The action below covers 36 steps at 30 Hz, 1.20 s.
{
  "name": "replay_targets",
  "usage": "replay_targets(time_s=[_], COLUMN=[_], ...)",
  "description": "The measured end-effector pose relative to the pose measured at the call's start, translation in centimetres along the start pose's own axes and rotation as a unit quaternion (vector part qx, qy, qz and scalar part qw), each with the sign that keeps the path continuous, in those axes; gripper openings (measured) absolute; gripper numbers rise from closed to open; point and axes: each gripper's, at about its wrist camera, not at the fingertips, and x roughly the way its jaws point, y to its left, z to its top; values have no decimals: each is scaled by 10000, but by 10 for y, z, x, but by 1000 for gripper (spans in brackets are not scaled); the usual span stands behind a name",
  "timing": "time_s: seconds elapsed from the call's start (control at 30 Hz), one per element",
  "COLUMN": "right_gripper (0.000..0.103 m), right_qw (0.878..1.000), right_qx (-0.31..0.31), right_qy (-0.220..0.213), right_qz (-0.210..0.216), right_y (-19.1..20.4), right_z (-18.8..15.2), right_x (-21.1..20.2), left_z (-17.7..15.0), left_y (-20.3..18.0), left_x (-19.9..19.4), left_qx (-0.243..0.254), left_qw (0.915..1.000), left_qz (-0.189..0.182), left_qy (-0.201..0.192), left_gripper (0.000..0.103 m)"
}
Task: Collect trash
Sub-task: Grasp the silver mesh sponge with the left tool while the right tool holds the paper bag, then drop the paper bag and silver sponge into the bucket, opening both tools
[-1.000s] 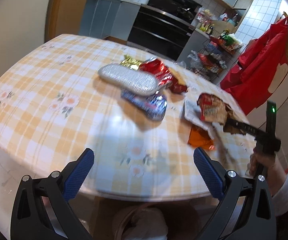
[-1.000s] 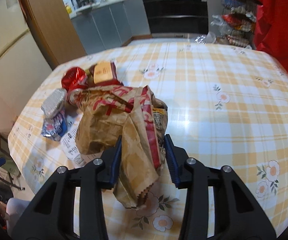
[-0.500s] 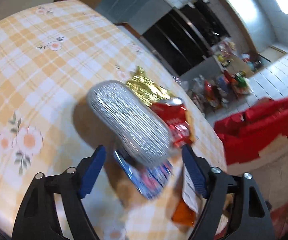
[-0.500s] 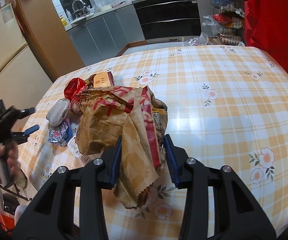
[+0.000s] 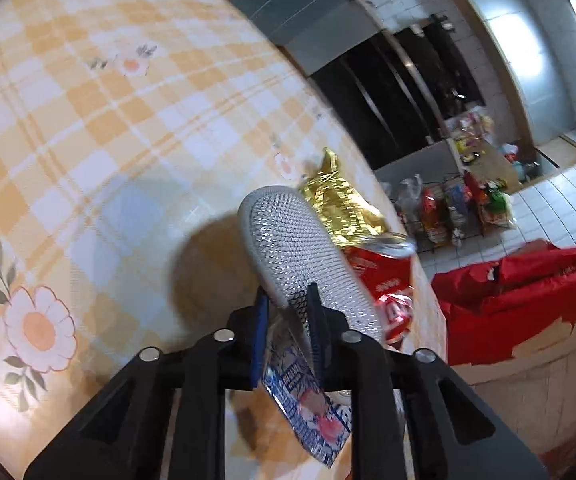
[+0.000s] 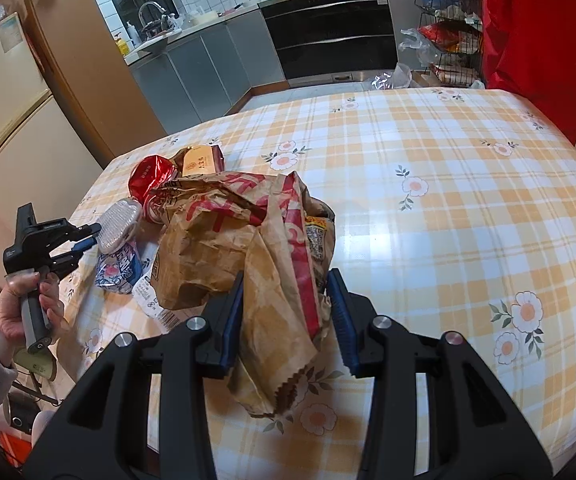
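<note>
Blue pads of the right gripper (image 6: pixel 285 322) pressed on both sides of a crumpled brown paper bag (image 6: pixel 243 248), pinching its lower folds while the rest of the bag bulged forward over the checked yellow tablecloth (image 6: pixel 448 208). Just left of the bag lay a white printed slip (image 6: pixel 153 304) and a blue-and-white wrapper (image 6: pixel 117 270), flat on the cloth. The left gripper (image 5: pixel 288 324), gripped by a hand (image 6: pixel 27 304) with a pale sleeve at the table's edge, was closing its jaws on the near end of a silver foil pouch (image 5: pixel 300 256); the pouch sat between the pads, slanting up and away, and the pads appeared to meet it. The blue-and-white wrapper (image 5: pixel 308 412) lay below those jaws. Beyond the pouch rested a red foil wrapper (image 5: pixel 384 280) and a crumpled gold wrapper (image 5: pixel 340 204), touching one another. Farther back stood grey kitchen cabinets (image 6: pixel 207 68), a black oven (image 6: pixel 328 28) and a wire rack (image 6: pixel 444 40) of packets, with red cloth (image 6: pixel 536 40) hanging at the right.
</note>
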Motion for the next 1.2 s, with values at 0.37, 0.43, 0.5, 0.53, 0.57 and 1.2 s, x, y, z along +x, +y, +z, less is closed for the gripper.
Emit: replay_targets(time_s=[0.37, 0.43, 0.5, 0.53, 0.57, 1.2], right_gripper=[42, 42, 42, 42, 42, 42], right_qw=[9994, 9992, 9989, 9986, 9984, 9935], right_qx=[-49, -84, -91, -106, -140, -1070], right_qy=[-299, -357, -412, -447, -475, -100], right_qz=[148, 171, 218, 244, 259, 386], right_y=[23, 29, 34, 38, 41, 94], right_z=[-1, -2, -4, -6, -8, -93], right_x=[-35, -43, -51, -56, -61, -131], left_z=[-3, -9, -14, -18, -22, -131], left_y=[-56, -67, -74, -79, -83, -115], left_x=[-80, -96, -110, -119, -130, -277], left_qx=[1092, 1324, 1438, 1519, 1608, 2514], left_qw=[9923, 9893, 9875, 9861, 9844, 9607], left_qz=[-275, -280, -315, -329, -349, -767], left_qy=[-519, -539, -562, -587, -618, -899], left_gripper=[10, 10, 10, 10, 10, 10])
